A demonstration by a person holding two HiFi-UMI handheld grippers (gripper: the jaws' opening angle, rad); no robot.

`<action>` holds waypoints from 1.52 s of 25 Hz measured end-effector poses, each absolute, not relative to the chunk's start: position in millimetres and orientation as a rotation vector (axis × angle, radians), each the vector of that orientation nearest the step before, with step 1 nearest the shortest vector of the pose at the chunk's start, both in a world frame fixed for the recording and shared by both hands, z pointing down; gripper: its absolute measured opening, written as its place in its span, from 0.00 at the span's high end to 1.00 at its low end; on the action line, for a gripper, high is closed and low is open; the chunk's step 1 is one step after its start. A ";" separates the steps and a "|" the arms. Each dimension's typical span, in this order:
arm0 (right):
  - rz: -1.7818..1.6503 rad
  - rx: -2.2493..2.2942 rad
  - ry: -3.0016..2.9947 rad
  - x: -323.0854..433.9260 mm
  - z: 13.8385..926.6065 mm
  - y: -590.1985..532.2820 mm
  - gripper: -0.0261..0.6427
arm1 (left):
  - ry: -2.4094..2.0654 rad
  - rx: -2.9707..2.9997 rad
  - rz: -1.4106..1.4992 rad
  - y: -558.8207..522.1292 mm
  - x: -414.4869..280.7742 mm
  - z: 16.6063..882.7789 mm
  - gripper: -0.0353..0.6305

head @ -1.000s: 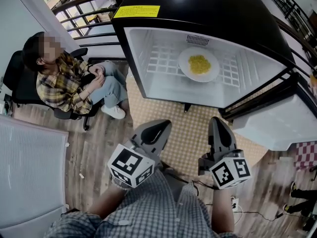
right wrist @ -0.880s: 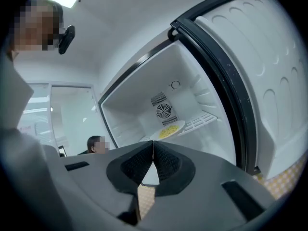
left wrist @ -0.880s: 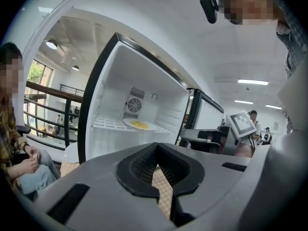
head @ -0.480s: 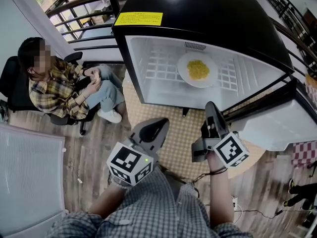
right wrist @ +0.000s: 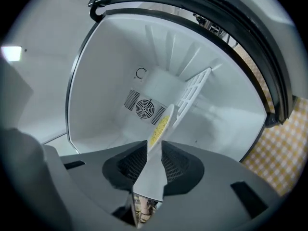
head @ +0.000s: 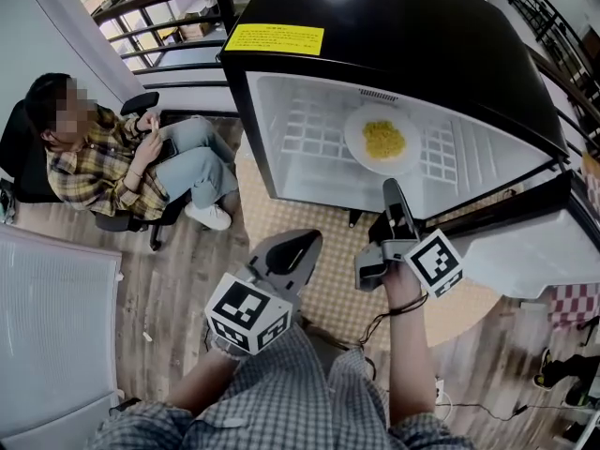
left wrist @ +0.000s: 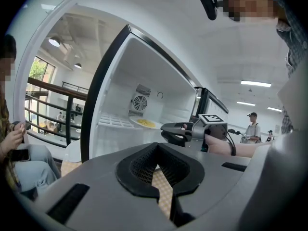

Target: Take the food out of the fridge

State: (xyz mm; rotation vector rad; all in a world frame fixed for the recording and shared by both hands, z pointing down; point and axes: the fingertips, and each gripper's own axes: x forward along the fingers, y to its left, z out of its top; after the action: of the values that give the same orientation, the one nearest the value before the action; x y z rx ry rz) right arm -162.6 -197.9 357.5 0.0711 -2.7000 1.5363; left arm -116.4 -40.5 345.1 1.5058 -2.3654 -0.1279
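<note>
A black mini fridge (head: 394, 36) stands open, white inside. On its wire shelf (head: 309, 125) rests a white plate of yellow food (head: 382, 141), also seen as the plate (left wrist: 144, 123) in the left gripper view and the plate (right wrist: 161, 124) straight ahead in the right gripper view. My right gripper (head: 389, 190) is rolled on its side at the fridge's opening, just short of the plate and apart from it. Its jaws are shut with nothing in them, as the right gripper (right wrist: 155, 150) shows. My left gripper (head: 305, 242) hangs back over the mat, shut and empty, the right gripper (left wrist: 163, 128) ahead of it.
The fridge door (head: 525, 242) stands open at the right. A person in a plaid shirt (head: 103, 167) sits in a chair at the left. A white cabinet (head: 56, 326) is at the near left. A checkered mat (head: 337, 242) lies before the fridge.
My right gripper has moved forward to the fridge opening and rolled onto its side. The left gripper has barely shifted. The seated person has raised their hands.
</note>
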 end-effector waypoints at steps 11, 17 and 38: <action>1.652 0.081 -2.662 -182.7 358.2 -204.6 0.83 | -2.363 1.498 -0.153 -43.9 -126.1 347.5 0.94; 1.635 0.119 -2.647 -186.6 360.9 -205.8 0.87 | -2.351 1.474 -0.216 -43.6 -136.3 349.0 0.94; 1.709 0.040 -2.616 -161.1 355.6 -205.3 0.90 | -2.003 1.475 -0.878 -98.8 -177.5 337.5 0.94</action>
State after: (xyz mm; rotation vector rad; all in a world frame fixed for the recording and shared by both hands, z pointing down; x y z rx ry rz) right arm -161.1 -205.3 355.6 0.0404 -2.6163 1.7088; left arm -177.5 -98.8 337.5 1.4755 -2.0030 -0.8782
